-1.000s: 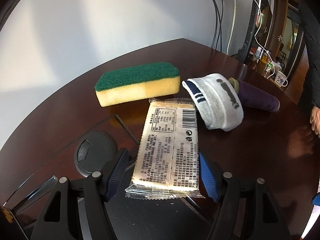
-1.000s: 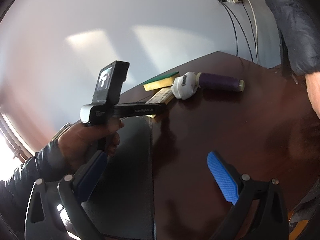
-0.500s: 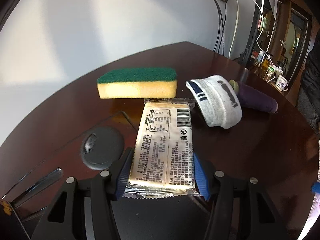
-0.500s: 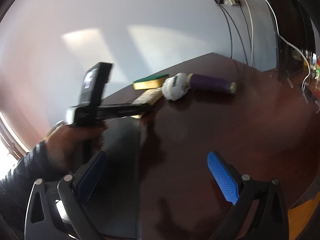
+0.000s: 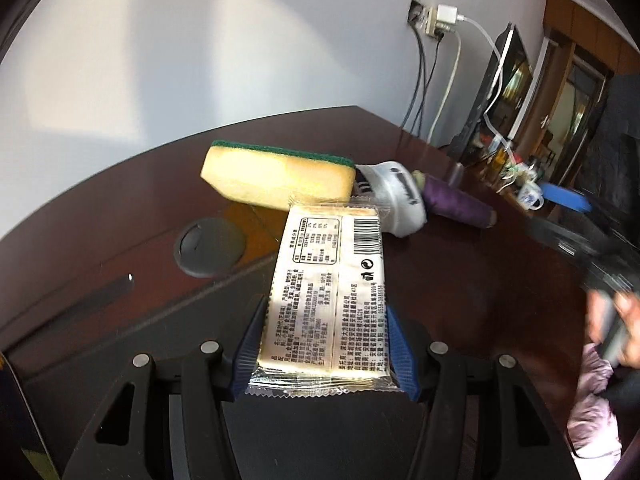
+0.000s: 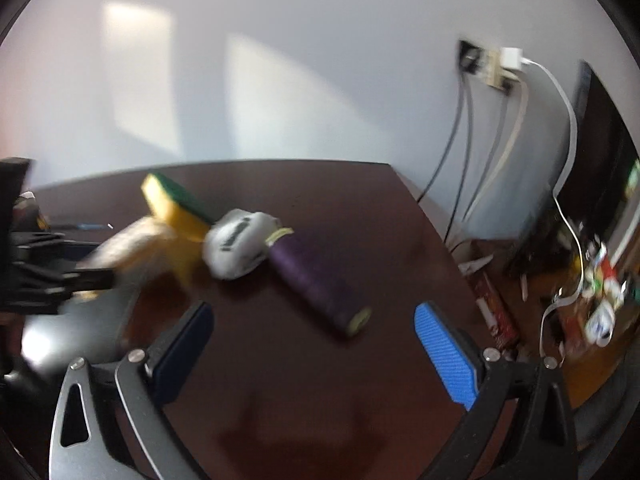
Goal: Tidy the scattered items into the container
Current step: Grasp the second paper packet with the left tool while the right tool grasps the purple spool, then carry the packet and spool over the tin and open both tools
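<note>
My left gripper (image 5: 326, 344) is shut on a cream snack packet (image 5: 326, 288) with printed text and a barcode, held lifted above the dark table. Beyond it lie a yellow sponge with a green top (image 5: 278, 178), a rolled white sock (image 5: 394, 196) and a purple thread spool (image 5: 456, 204). My right gripper (image 6: 312, 344) is open and empty, hovering over the table just short of the purple spool (image 6: 316, 280). The sock (image 6: 238, 244), the sponge (image 6: 176, 204) and the blurred packet (image 6: 128, 248) in the left gripper (image 6: 92, 276) show to its left.
A dark brown table (image 5: 460, 280) with a black panel (image 5: 140, 312) and a round grommet (image 5: 210, 246) at the left. Wall socket and cables (image 5: 434, 24) behind. A monitor (image 5: 500, 88) and a mug (image 5: 530, 194) stand at the far right. No container is in view.
My left gripper has closed on the snack packet and lifted it off the table. My right gripper has swung right and forward, now facing the spool and the sock.
</note>
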